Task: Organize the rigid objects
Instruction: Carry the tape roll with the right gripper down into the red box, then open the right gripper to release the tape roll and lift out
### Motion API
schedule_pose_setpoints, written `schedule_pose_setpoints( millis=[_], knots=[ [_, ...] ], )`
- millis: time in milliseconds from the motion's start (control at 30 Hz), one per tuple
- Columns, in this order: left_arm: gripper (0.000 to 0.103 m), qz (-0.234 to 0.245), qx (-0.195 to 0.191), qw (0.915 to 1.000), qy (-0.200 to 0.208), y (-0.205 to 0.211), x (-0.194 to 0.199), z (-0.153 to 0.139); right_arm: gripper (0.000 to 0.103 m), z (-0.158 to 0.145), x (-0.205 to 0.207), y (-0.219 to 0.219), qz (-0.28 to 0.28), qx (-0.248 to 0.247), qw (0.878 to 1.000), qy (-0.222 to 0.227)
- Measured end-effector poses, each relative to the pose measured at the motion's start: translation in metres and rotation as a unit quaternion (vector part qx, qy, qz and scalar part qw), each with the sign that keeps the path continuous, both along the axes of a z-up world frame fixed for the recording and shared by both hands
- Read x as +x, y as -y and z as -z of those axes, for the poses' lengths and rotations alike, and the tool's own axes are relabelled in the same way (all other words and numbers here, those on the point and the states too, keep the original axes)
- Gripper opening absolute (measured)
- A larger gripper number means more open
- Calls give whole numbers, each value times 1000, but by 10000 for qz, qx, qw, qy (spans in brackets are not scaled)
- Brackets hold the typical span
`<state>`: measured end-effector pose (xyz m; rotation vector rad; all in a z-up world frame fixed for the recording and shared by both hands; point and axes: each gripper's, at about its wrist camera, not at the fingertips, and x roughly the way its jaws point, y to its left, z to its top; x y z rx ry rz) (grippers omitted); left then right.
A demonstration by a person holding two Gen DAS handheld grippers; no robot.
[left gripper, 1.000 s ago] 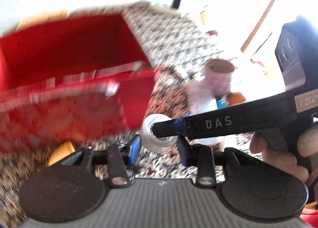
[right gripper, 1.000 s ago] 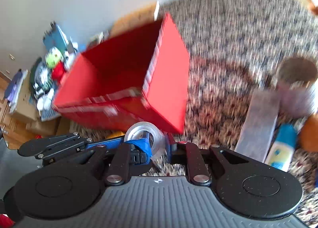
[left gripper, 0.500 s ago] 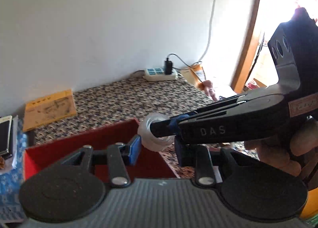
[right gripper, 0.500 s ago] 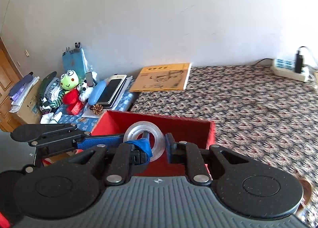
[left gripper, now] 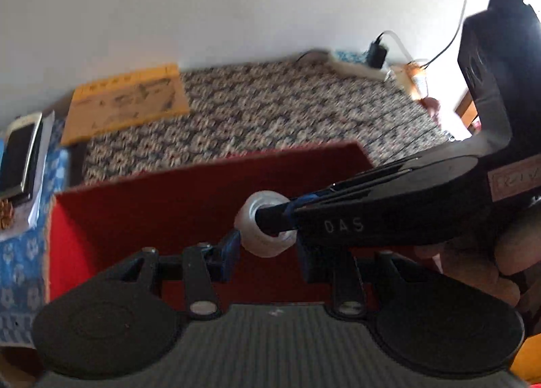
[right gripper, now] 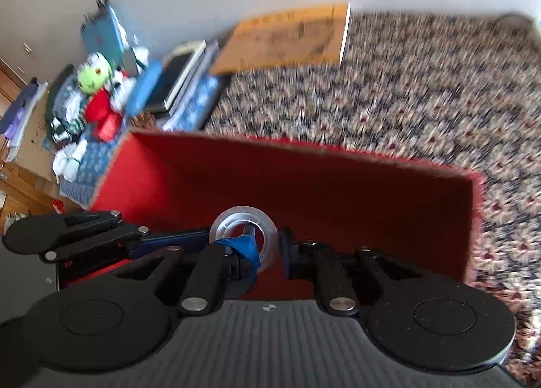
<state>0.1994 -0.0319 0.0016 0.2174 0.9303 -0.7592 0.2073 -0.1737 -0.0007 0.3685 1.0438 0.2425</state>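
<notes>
A: Left gripper [left gripper: 267, 254]?
B: Jaws pinch the tape roll [left gripper: 265, 230] by its flat sides, over the red box [left gripper: 152, 205].
A: Right gripper [right gripper: 268, 251]?
B: One finger is pushed through the roll's hole, the other outside (the rim is nipped between them). Jaws look spread in its own view.
A: Surroundings, left to right?
B: Phone [left gripper: 20, 151], yellow booklet [left gripper: 125, 102], patterned carpet [left gripper: 287, 110], power strip [left gripper: 358, 66].
</notes>
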Motion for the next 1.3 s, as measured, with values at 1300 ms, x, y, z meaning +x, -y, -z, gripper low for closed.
schedule_pose_setpoints(
  millis=[1300],
  knots=[
    [55, -1364, 1006, 9850, 339, 14, 7, 5, 0, 7, -8, 36, 464, 320, 9983, -173]
  ],
)
